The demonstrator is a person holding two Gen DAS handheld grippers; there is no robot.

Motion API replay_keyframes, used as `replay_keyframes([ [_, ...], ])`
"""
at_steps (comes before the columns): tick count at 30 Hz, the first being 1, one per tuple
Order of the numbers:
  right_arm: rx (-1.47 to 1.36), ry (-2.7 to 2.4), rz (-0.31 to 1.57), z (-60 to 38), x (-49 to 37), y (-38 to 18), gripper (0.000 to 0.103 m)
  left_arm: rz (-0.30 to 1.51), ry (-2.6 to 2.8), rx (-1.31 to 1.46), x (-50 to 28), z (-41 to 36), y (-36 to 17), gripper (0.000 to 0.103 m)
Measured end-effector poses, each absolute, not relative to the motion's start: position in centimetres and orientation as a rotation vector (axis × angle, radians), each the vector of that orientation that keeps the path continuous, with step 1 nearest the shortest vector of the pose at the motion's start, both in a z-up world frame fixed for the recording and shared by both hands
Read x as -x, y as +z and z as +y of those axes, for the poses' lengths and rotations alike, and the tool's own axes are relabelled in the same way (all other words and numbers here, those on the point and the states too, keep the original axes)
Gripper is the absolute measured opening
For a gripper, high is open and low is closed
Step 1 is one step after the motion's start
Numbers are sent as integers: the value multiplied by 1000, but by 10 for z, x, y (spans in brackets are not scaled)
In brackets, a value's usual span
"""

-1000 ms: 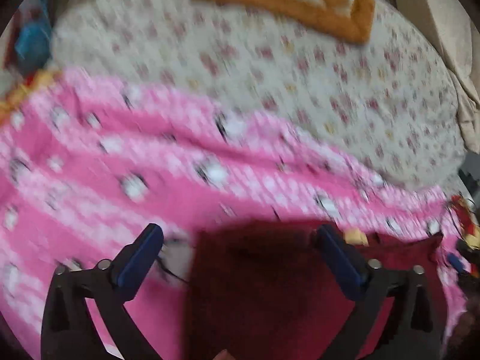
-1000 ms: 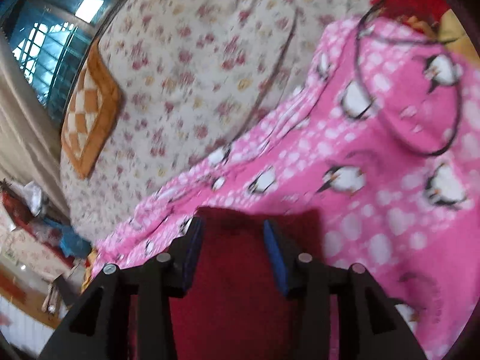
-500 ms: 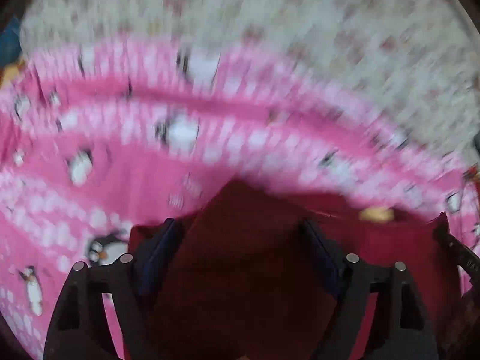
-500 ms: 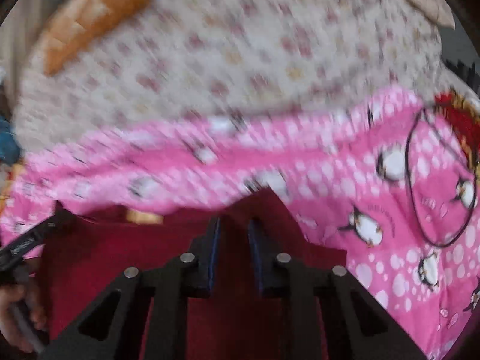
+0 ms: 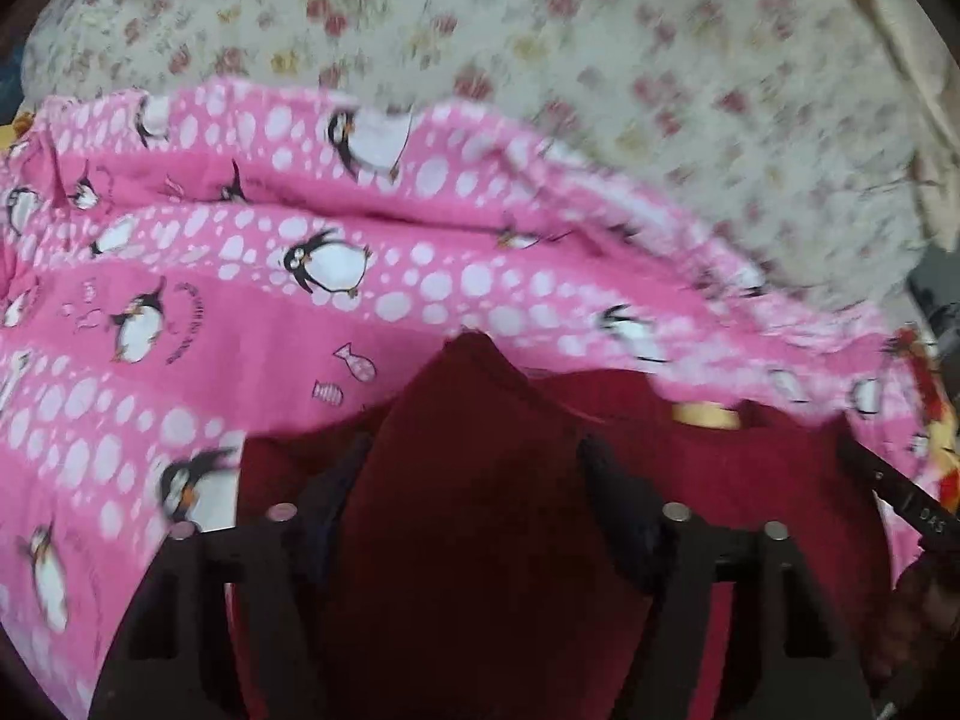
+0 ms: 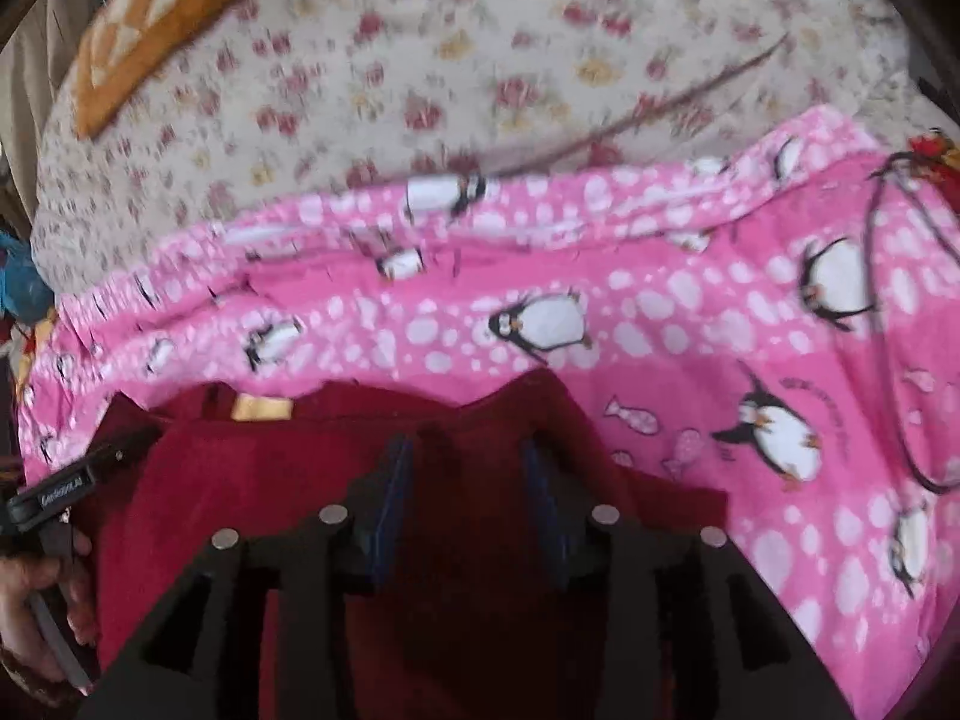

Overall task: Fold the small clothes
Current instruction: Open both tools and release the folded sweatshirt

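Note:
A dark red garment [image 5: 720, 450] lies on a pink penguin-print blanket [image 5: 252, 324]; a yellow neck label [image 5: 705, 417] shows at its far edge. My left gripper [image 5: 471, 456] has its jaws part-way closed around a raised fold of the red cloth, which peaks between the fingers. My right gripper [image 6: 468, 456] is likewise closed on a raised fold of the red garment [image 6: 240, 480] at the other side. The label also shows in the right wrist view [image 6: 261, 407]. Each gripper's body shows at the other view's edge.
The blanket [image 6: 720, 324] lies on a floral bedsheet [image 5: 600, 90]. An orange checked cushion [image 6: 156, 18] sits at the back. A thin dark cable loop [image 6: 888, 324] lies on the blanket at the right. Red and yellow cloth [image 5: 930, 384] shows at the right edge.
Both grippers moved forward over the red garment and closed on its sides. The left jaws narrowed from wide open. The right view swung level and the cloth now bunches up between each pair of fingers.

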State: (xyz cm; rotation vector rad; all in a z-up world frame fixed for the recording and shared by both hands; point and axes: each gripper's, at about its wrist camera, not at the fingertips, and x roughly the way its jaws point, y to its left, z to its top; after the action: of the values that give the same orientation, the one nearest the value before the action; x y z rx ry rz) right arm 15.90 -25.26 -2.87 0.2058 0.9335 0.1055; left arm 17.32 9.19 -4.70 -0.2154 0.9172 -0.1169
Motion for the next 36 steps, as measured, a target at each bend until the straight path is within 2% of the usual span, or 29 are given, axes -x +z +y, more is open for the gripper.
replay_keyframes([
  [3, -148, 148, 851, -236, -118, 2, 44, 809, -177, 141, -130, 78, -21, 51],
  [5, -98, 185, 841, -222, -91, 10, 63, 777, -207, 91, -104, 63, -13, 51],
  [8, -8, 160, 886, -203, -62, -1, 74, 888, -188, 21, -92, 44, -36, 53],
  [9, 25, 157, 958, -199, -60, -18, 77, 939, -180, -9, -94, 39, -50, 59],
  [11, 50, 138, 1001, -195, -61, -36, 82, 867, -152, -137, -89, 24, -50, 62],
  [14, 40, 127, 971, -196, -57, -23, 81, 819, -163, -62, -83, 39, -30, 56],
  [18, -2, 124, 879, -203, -23, -1, 81, 756, 7, 96, -81, 99, -9, 56],
  [22, 23, 98, 916, -201, -16, -12, 82, 780, 110, 304, -85, 157, -10, 56],
  [25, 84, 78, 962, -193, -21, -28, 84, 691, 216, 385, -64, 188, -1, 56],
  [28, 117, 74, 965, -184, -21, -31, 93, 607, 183, 381, -51, 182, 11, 56],
  [31, 120, 60, 965, -181, -21, -34, 97, 609, -10, 292, -59, 144, 14, 54],
  [34, 129, 57, 963, -179, -19, -35, 98, 686, -139, 149, -71, 99, 2, 49],
  [36, 128, 60, 960, -179, -18, -34, 98, 796, -93, 123, -88, 92, -19, 41],
])
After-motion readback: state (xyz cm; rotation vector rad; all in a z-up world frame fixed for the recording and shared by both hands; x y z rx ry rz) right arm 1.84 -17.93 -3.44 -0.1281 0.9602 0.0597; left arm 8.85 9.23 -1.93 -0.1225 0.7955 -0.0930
